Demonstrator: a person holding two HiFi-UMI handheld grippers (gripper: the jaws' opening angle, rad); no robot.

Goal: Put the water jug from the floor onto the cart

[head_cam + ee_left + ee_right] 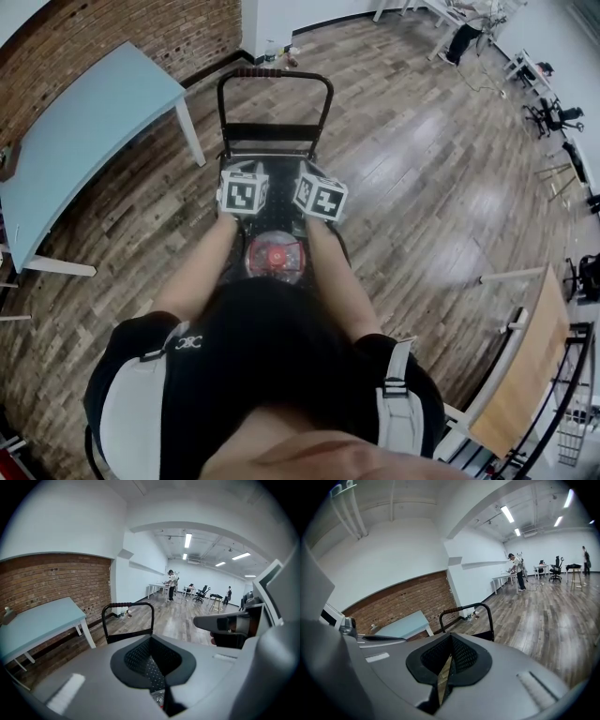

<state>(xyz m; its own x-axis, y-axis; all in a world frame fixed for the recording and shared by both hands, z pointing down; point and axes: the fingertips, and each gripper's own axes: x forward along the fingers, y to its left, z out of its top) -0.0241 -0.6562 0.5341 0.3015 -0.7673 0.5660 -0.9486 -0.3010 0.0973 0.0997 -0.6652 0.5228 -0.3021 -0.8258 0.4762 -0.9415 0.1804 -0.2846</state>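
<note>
The water jug, clear with a red cap, shows from above between the person's forearms, over the near end of the black cart. Whether it rests on the cart or is touched by anything is hidden. My left gripper and right gripper are side by side just beyond the jug, pointing toward the cart's handle. The left gripper is shut, and so is the right gripper, with nothing seen between either pair of jaws. The handle stands ahead in both gripper views.
A light blue table stands at the left along the brick wall. A wooden table is at the lower right, office chairs at the far right. People stand far off by desks. Wood floor surrounds the cart.
</note>
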